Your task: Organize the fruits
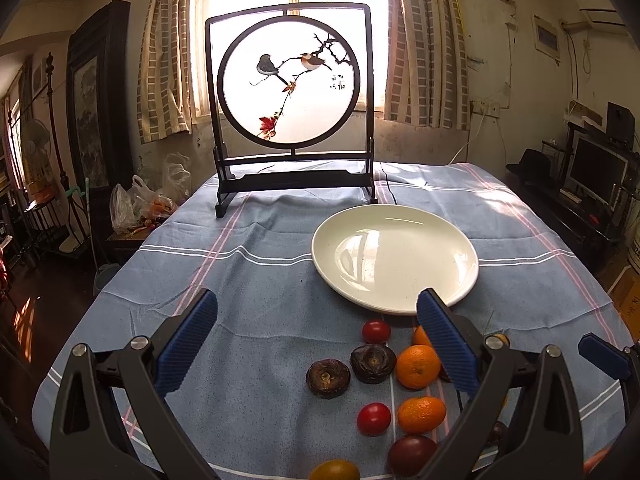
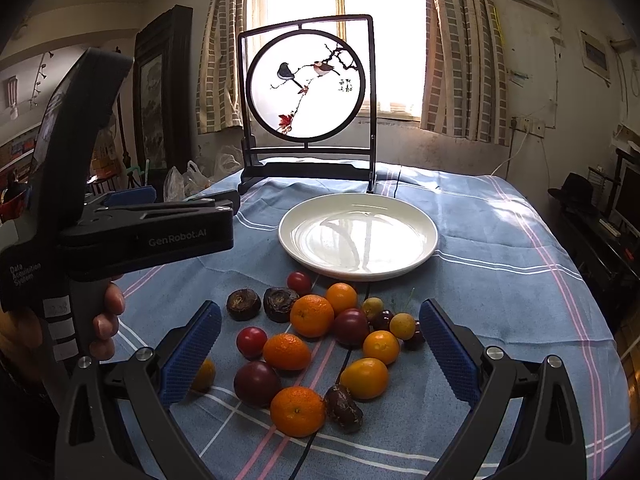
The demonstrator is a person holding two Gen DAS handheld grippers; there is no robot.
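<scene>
A white plate (image 1: 394, 258) (image 2: 357, 234) lies bare on the blue striped cloth. In front of it is a loose heap of fruit: mandarins (image 2: 311, 316), red tomatoes (image 2: 251, 342), dark plums (image 2: 257, 383), yellow kumquats (image 2: 364, 378) and brown water chestnuts (image 2: 243, 304). My left gripper (image 1: 316, 316) hovers open above the heap's left side, nothing between its blue fingers (image 1: 191, 342). My right gripper (image 2: 320, 324) is open too, its fingers either side of the heap, holding nothing. The left gripper's body (image 2: 144, 232), in a hand, shows at left in the right wrist view.
A dark-framed bird screen (image 1: 290, 96) stands at the table's far edge behind the plate. Plastic bags (image 1: 136, 206) sit on a low stand off the left edge. A monitor and hat (image 1: 532, 166) are off to the right.
</scene>
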